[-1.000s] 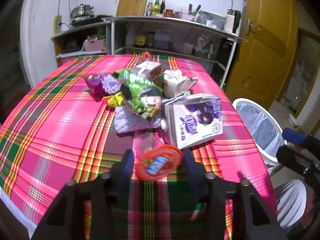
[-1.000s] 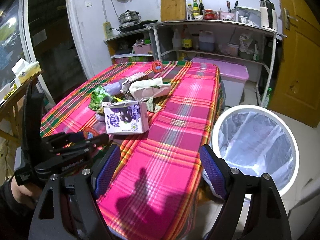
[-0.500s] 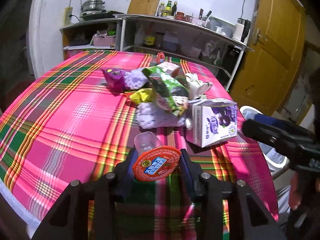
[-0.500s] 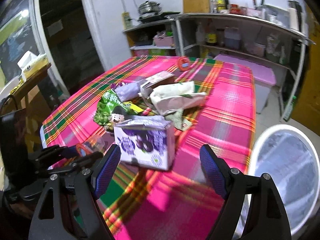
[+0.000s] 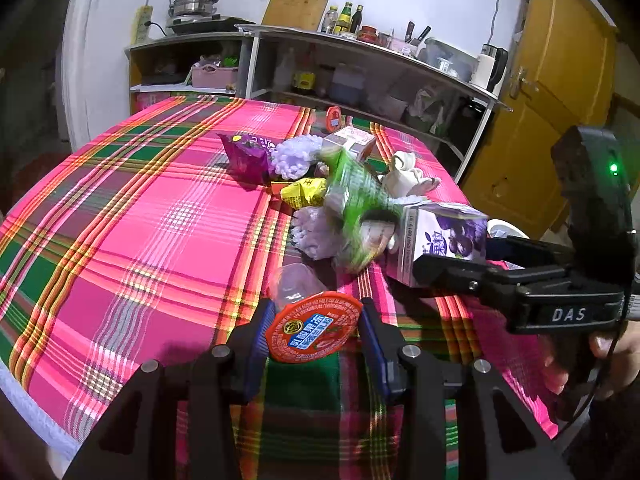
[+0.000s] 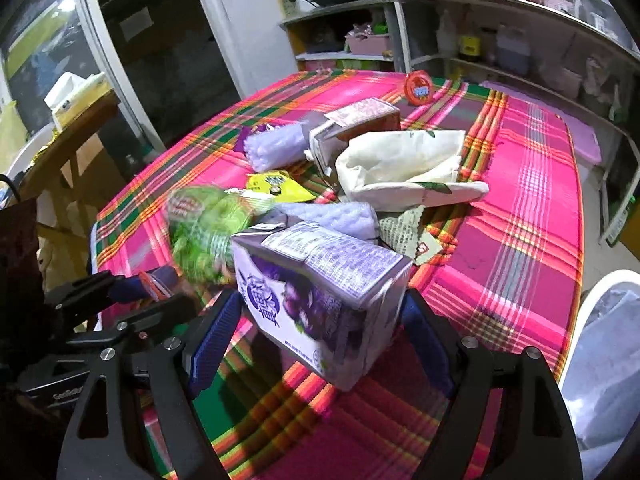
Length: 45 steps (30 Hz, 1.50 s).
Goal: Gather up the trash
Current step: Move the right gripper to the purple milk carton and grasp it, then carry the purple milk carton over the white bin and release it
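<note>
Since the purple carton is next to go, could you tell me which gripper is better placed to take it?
Right. The right gripper already has its open fingers on both sides of the purple carton, while the left gripper is occupied, shut on the jelly cup.

Carton (image 6: 320, 292) lies before the wrapper pile (image 6: 320, 168), bin (image 6: 604, 360) seemingly right.

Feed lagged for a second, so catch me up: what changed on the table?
The right gripper moved in from over the table edge toward the pile and now straddles the purple carton, jaws around it but seemingly not clamped. The green bag is blurred, apparently nudged. The left gripper still holds the jelly cup.
</note>
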Each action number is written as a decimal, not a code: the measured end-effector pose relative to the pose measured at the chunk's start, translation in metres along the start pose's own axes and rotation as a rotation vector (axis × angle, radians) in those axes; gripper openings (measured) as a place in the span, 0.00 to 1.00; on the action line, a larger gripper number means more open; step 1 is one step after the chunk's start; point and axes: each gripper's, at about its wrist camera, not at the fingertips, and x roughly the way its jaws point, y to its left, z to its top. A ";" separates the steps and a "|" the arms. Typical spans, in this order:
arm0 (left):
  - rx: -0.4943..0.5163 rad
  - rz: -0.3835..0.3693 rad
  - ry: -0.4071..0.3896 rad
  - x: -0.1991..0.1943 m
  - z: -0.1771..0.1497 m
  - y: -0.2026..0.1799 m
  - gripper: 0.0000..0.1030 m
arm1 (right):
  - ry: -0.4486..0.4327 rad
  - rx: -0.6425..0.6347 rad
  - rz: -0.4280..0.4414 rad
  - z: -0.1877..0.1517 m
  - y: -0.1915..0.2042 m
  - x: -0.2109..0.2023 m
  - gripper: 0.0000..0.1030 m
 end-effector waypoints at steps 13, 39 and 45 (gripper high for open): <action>0.011 0.006 -0.001 -0.005 -0.001 -0.005 0.42 | -0.049 0.031 -0.005 -0.019 0.009 -0.030 0.39; 0.128 -0.093 -0.082 -0.062 -0.002 -0.068 0.41 | -0.211 0.165 -0.092 -0.070 -0.002 -0.129 0.39; 0.175 -0.131 -0.074 -0.056 0.003 -0.091 0.41 | -0.239 0.215 -0.143 -0.083 -0.021 -0.148 0.39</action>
